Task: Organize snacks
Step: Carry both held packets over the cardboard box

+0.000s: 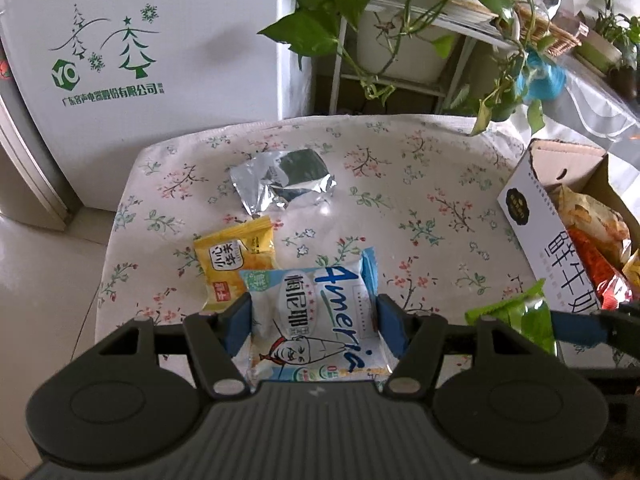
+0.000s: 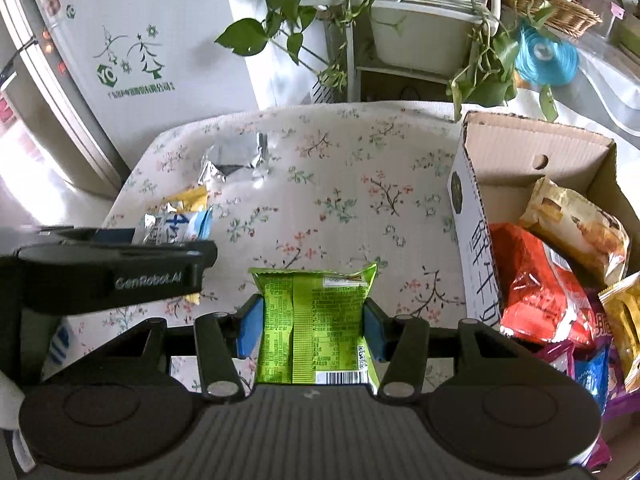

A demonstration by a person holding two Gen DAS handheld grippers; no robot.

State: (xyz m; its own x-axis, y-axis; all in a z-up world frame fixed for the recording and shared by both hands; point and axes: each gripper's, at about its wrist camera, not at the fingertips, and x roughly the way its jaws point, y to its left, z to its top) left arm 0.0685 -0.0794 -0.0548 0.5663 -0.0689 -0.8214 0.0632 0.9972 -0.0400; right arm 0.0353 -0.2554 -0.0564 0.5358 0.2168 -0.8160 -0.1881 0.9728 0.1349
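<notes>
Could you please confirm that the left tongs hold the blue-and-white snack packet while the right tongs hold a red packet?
Not quite: the right tongs hold a green packet, not a red one, as the right wrist view shows. The left tongs do hold the blue-and-white snack packet.

bare tablecloth [image 2: 340, 184] centre, box wall [image 2: 476, 248] right
</notes>
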